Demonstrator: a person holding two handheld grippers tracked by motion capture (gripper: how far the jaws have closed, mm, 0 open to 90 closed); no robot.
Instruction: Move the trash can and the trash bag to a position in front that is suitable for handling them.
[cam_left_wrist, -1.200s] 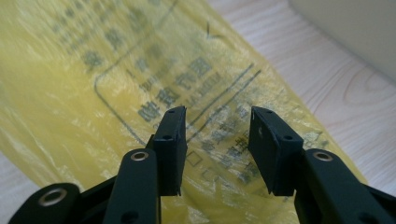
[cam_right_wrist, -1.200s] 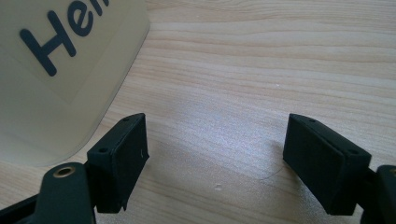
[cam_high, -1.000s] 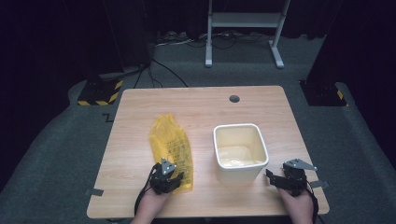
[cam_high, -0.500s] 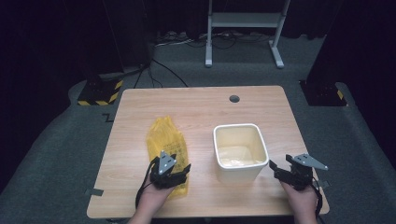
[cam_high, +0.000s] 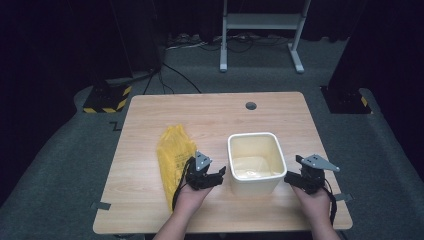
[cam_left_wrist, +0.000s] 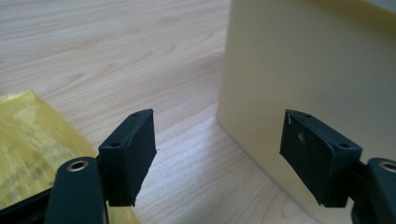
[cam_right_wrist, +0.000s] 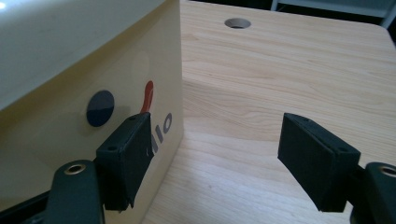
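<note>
On the wooden table (cam_high: 210, 120) we see a cream bin (cam_high: 254, 162) standing between our two tools, with a yellow bag (cam_high: 172, 155) lying flat to its left. Our left gripper (cam_high: 216, 176) has just been opening, nothing between its jaws. Our right gripper (cam_high: 291, 177) gapes empty beside the bin's other wall.

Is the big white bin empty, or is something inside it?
Empty, as far as shows. The bin stands upright on the table, and the high view looks down onto its bare pale floor.
</note>
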